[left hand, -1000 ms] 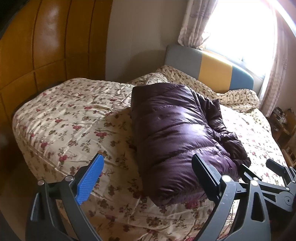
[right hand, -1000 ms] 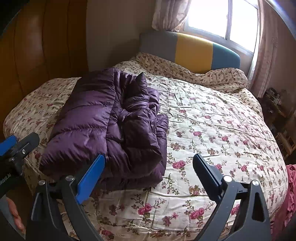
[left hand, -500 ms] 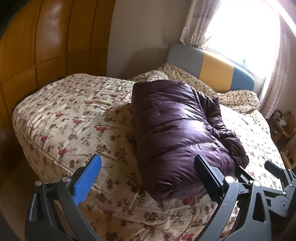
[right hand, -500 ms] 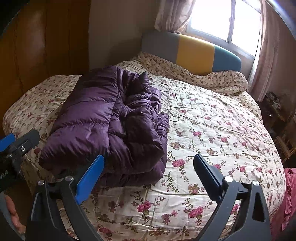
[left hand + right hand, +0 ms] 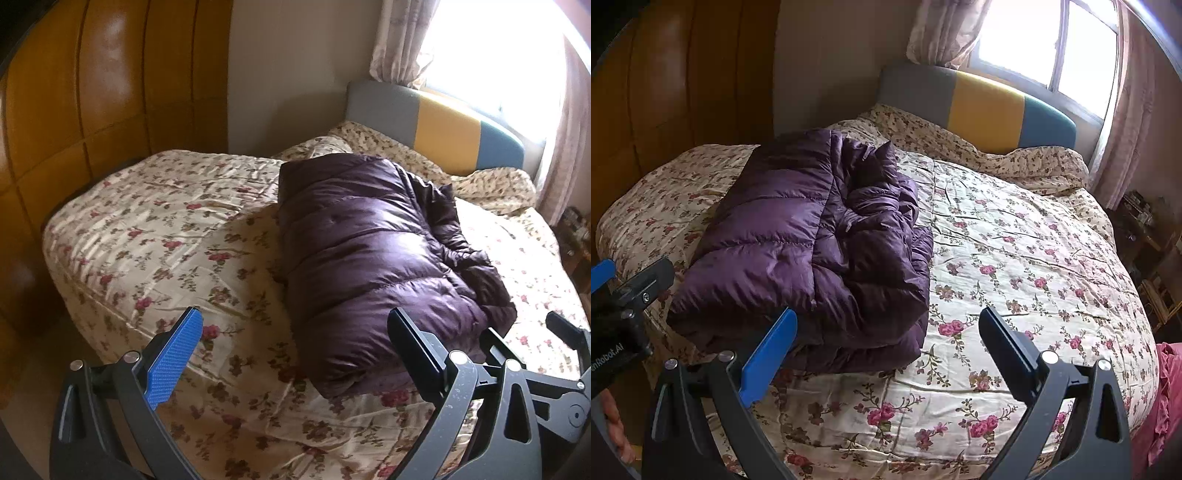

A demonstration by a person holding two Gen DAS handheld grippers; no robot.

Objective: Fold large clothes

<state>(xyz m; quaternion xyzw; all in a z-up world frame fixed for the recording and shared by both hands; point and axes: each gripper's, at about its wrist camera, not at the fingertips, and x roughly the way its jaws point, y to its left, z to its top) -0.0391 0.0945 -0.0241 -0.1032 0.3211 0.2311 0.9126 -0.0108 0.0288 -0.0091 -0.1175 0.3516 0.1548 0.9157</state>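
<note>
Both tongs have backed off a little from the bed (image 5: pixel 1015 258) since a second ago; left gripper (image 5: pixel 295 354) and right gripper (image 5: pixel 886 350) gape wide, empty. Folded purple down jacket (image 5: pixel 798 243) lies on the bed's left half, near its foot edge. Looks light, puffy, slick and springy, so best pinched at the thick folded edge nearest the foot.

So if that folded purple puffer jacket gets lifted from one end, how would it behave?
The puffer jacket would probably sag and unfold: it is soft, puffy and loosely stacked. Its glossy shell looks slippery, so layers may slide apart. Likely light for its bulk, judging by the quilted filling.
</note>
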